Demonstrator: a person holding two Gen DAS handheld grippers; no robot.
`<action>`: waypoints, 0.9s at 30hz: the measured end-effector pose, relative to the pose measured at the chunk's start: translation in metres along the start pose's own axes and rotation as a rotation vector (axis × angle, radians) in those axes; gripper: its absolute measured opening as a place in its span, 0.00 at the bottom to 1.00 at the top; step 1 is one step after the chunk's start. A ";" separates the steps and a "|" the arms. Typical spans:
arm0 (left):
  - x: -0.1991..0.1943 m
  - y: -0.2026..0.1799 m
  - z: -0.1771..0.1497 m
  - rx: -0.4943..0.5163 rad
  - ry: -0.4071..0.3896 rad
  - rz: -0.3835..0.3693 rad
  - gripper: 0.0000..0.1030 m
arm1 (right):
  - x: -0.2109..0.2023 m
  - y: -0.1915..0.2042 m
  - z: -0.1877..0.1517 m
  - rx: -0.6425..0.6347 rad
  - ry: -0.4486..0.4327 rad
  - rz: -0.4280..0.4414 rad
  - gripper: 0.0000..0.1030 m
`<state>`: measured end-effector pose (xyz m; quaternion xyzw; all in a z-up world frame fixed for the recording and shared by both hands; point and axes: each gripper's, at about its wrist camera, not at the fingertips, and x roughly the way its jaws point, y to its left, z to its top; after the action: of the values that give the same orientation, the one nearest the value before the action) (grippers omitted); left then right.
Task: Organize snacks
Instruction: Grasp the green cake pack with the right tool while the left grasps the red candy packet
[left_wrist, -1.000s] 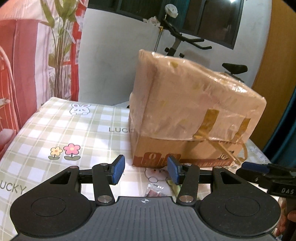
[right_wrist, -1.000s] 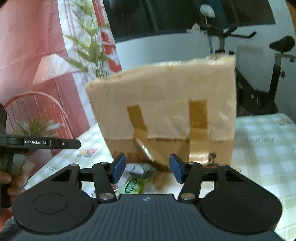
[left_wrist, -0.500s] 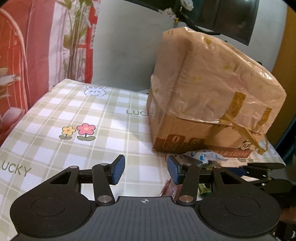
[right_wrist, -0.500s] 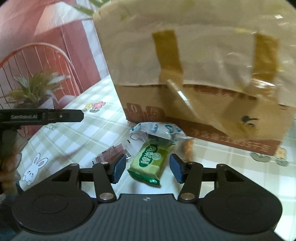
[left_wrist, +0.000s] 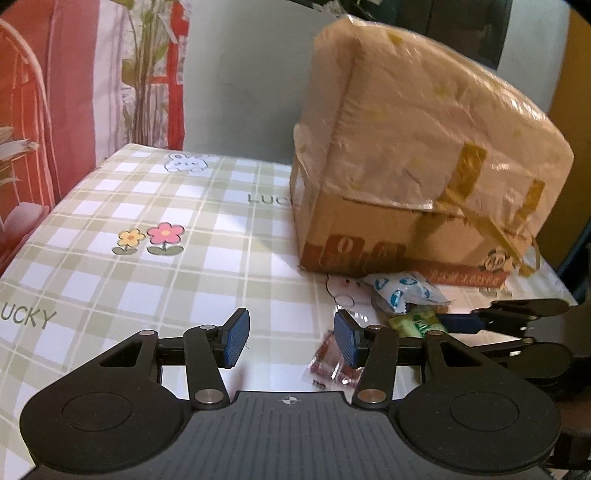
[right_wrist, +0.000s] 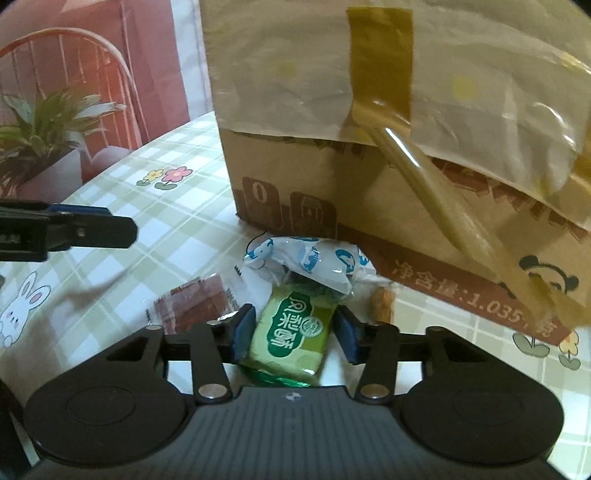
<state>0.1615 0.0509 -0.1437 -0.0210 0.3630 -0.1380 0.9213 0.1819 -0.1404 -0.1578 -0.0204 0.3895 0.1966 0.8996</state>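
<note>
Snacks lie in a small heap on the worktop (left_wrist: 155, 280) just in front of the cardboard box (right_wrist: 295, 192), and the two views split the detail between them. Only the right wrist view shows the green snack packet (right_wrist: 291, 332) whole: it sits between the blue pads of the right gripper (right_wrist: 293, 334), whose jaws have just been closing around it; the left pad looks to be at the packet's edge, while a sliver of gap shows at the right pad, so a firm grip cannot be confirmed. That view also shows a blue-and-white packet (right_wrist: 310, 264) resting on the far end of the green one, a reddish clear-wrapped snack (right_wrist: 195, 304) to the lower left, and a small orange-brown piece (right_wrist: 383, 304) to the right beside the box, too blurred to name. The left gripper's finger (right_wrist: 88, 230) juts in from the left edge.

The left wrist view shows what the other cannot: the whole box, wrapped over its top in pale plastic sheet (left_wrist: 424, 122) stuck down with yellowish tape (left_wrist: 465, 173), with loose tape ends hanging off its right side. The box is covered, so its contents cannot be told. Here the left gripper (left_wrist: 291, 341) stands half open over bare checked cloth, holding nothing, with the reddish snack just beside its right pad. The green packet shows only as a sliver at centre right, next to the right gripper reaching in from the right edge
</note>
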 end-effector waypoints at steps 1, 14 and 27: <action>0.002 -0.001 -0.002 0.009 0.013 -0.001 0.52 | -0.003 -0.002 -0.002 0.001 -0.002 0.003 0.45; 0.034 -0.032 -0.012 0.167 0.098 -0.051 0.63 | -0.039 -0.023 -0.038 -0.007 -0.050 -0.009 0.45; 0.044 -0.048 -0.018 0.205 0.067 -0.018 0.63 | -0.048 -0.029 -0.053 -0.020 -0.119 0.022 0.45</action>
<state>0.1685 -0.0064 -0.1793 0.0747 0.3775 -0.1831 0.9046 0.1264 -0.1932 -0.1642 -0.0137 0.3334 0.2111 0.9187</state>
